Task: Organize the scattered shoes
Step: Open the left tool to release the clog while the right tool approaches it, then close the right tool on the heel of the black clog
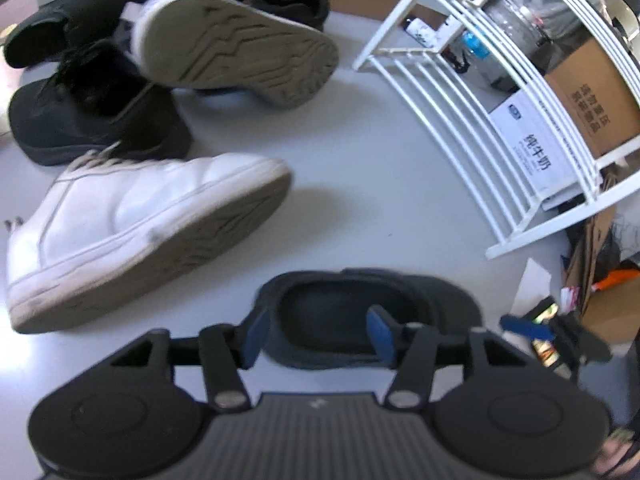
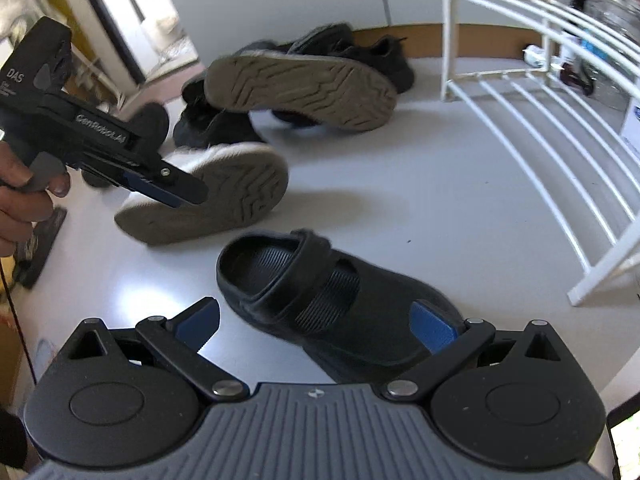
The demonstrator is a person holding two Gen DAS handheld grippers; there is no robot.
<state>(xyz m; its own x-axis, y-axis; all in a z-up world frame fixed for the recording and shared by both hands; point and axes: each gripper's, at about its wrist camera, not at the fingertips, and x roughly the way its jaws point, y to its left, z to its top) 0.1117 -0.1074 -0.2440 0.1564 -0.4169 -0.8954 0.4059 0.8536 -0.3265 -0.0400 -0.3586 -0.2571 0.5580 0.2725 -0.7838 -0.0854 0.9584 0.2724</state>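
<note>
A black strap clog [image 2: 320,292] lies upright on the pale floor. My right gripper [image 2: 316,324] is open wide over its toe end; the right pad [image 2: 434,328] is against the toe and the left pad is over bare floor. My left gripper [image 1: 319,334] is open, hovering above the clog [image 1: 440,296] near its heel opening. From the right wrist view that left gripper [image 2: 180,196] sits in a hand, off the clog. Two white sneakers lie tipped: one on its side [image 1: 140,232], one sole-up [image 1: 240,48]. Black sneakers [image 1: 88,120] are piled behind them.
A white slatted shoe rack [image 1: 460,120] stands to the right, its lower shelf bare. Behind it are a cardboard box [image 1: 592,96], a white carton [image 1: 532,152] and bottles. More black shoes [image 2: 360,56] lie by the wall. Open floor [image 2: 440,200] lies between clog and rack.
</note>
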